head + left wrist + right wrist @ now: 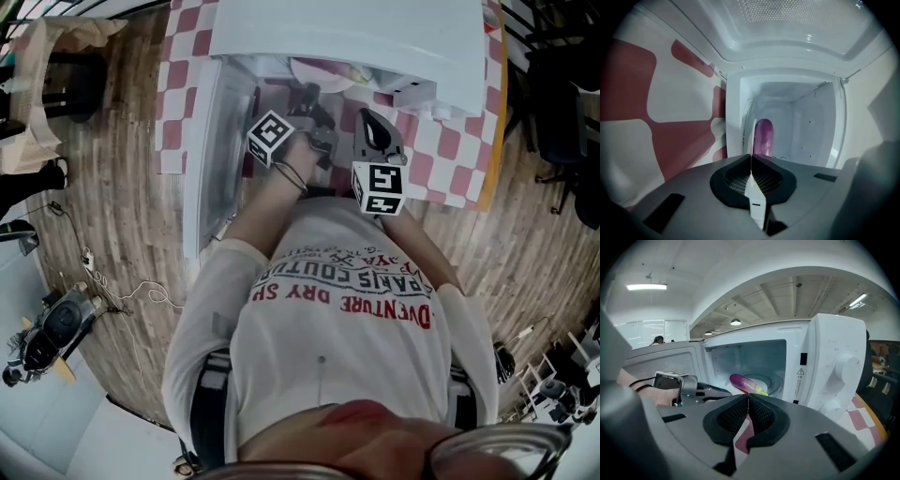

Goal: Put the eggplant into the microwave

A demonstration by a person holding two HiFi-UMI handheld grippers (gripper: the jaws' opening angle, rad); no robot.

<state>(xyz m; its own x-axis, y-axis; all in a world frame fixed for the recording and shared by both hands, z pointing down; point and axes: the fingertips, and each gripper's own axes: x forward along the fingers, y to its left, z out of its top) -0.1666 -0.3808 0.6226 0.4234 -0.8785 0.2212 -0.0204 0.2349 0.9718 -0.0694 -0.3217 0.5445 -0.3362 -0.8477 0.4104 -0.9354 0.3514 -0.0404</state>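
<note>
Left tool (pixel 751 158) before eggplant (pixel 763 136) in microwave (pixel 806 122)

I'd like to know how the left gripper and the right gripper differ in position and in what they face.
The left gripper is at the microwave's open mouth, while the right gripper sits further back, outside it. The left gripper faces straight into the cavity at the eggplant; the right gripper sees it at an angle. Both have jaws shut on nothing.
</note>
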